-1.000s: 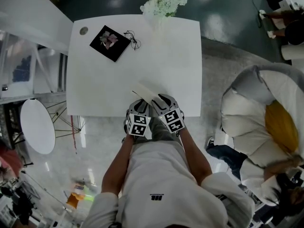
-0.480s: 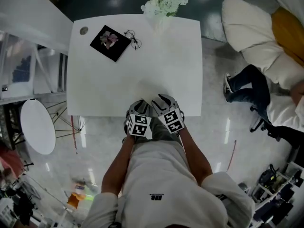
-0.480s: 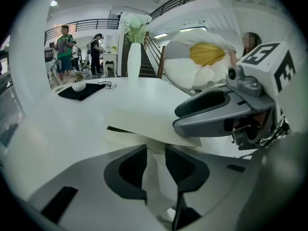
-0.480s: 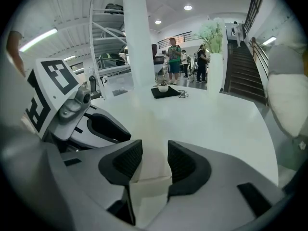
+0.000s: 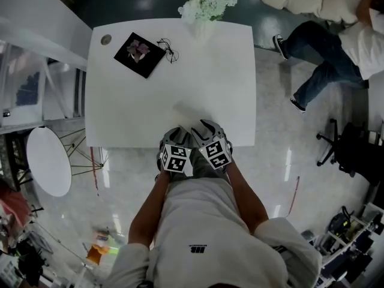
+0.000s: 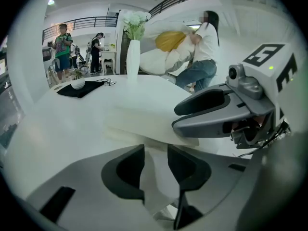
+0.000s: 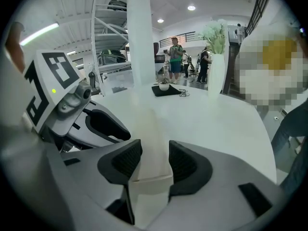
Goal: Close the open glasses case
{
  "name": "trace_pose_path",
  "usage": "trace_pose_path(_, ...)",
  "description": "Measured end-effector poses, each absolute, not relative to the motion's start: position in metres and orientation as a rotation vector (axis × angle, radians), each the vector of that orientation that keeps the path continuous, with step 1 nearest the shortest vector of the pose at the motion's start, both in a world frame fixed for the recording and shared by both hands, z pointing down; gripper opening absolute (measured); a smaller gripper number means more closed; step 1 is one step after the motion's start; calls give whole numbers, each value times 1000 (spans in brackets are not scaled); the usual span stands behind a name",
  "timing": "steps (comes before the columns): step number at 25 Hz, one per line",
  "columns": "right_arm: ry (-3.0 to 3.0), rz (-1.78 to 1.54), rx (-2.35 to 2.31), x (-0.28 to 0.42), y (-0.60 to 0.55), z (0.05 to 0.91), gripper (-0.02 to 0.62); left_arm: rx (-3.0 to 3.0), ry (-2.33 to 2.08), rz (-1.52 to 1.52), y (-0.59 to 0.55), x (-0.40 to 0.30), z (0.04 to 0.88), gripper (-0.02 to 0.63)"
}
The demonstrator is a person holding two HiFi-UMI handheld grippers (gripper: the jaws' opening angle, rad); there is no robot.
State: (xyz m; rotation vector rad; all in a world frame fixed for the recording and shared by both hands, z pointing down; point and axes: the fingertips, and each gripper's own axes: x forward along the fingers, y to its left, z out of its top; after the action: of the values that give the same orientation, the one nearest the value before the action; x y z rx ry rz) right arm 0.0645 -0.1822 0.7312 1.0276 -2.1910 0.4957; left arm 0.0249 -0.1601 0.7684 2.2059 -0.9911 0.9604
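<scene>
The white glasses case (image 5: 187, 114) lies flat and low at the near edge of the white table (image 5: 228, 71), hard to tell from the tabletop in the head view. My left gripper (image 5: 177, 138) and right gripper (image 5: 205, 132) sit side by side at its near end. In the left gripper view the case (image 6: 144, 121) fills the gap of my left gripper (image 6: 155, 166). The right gripper view shows the case (image 7: 147, 129) running away between the pads of my right gripper (image 7: 153, 166). Both are shut on it.
A black cloth (image 5: 139, 54) with a small object on it and a pair of glasses (image 5: 168, 50) lie at the table's far left. A vase of white flowers (image 5: 207, 2) stands at the far edge. A person (image 5: 327, 47) moves beyond the table at the right.
The case's raised lid, visible a second ago, has come down flat. Both grippers stay in place. The person with the big cushion moved from right to upper right.
</scene>
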Motion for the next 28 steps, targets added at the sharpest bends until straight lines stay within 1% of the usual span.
trace_pose_path(5,-2198,489,1061,65,-181,735,186,2212,-991,959,-159,20,767,166)
trace_pose_path(14,-2187,470,1184,70,-186,701,183,2273,-1065,839,-179,-7,738,166)
trace_pose_path(28,-2237,322,1431,59,-190,600,179,2626,-1134,668,-198,-30,616,163)
